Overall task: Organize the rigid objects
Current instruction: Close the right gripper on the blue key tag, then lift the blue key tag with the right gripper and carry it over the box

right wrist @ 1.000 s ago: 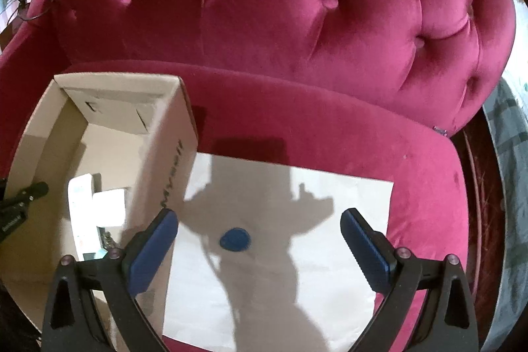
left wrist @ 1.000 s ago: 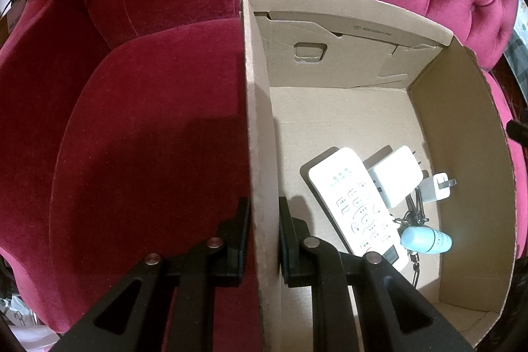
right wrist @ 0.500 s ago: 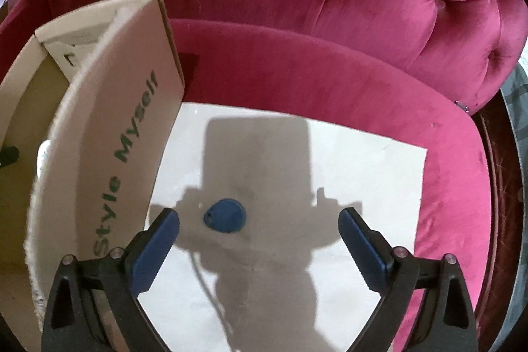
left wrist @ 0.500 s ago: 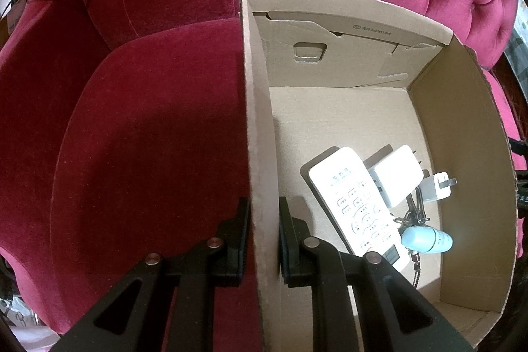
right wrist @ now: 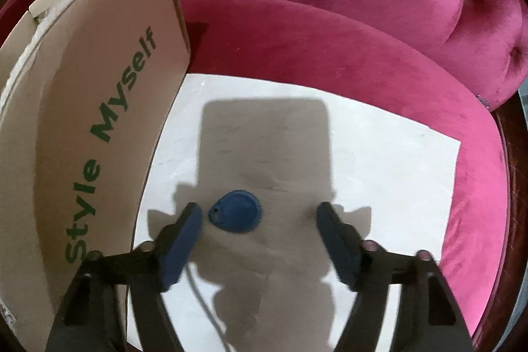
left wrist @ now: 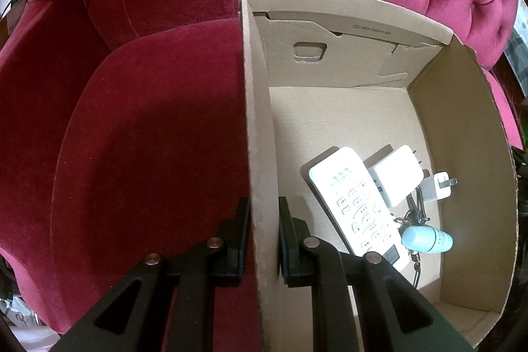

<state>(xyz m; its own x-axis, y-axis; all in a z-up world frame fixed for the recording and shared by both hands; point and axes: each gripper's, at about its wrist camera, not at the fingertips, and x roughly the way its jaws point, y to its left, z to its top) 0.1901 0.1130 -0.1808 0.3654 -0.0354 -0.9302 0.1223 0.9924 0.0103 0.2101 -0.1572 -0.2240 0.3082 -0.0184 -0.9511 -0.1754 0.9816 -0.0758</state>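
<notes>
Blue and teardrop-shaped, one small plastic key fob [right wrist: 235,215] lies flat on a single white paper sheet [right wrist: 379,154] spread over the seat of a crimson velvet tufted sofa [right wrist: 330,32]. The right hand-held gripper [right wrist: 257,215] straddles it with its blue-padded jaws closing; the fob sits between them, just beside the left pad and well clear of the right, neither pad pressing it yet. Just to the left of the sheet stands one brown cardboard box [right wrist: 99,88] printed with green lettering. The left hand-held gripper [left wrist: 263,220] is pressed together on that box's near side wall [left wrist: 260,154], one finger outside and one inside. Within the box lie one white remote control [left wrist: 354,200], two white plug adapters, the larger [left wrist: 396,180] partly on the remote and the smaller [left wrist: 437,187] beside it, and one pale blue capsule-shaped keyring piece [left wrist: 425,239] on a dark cord.
</notes>
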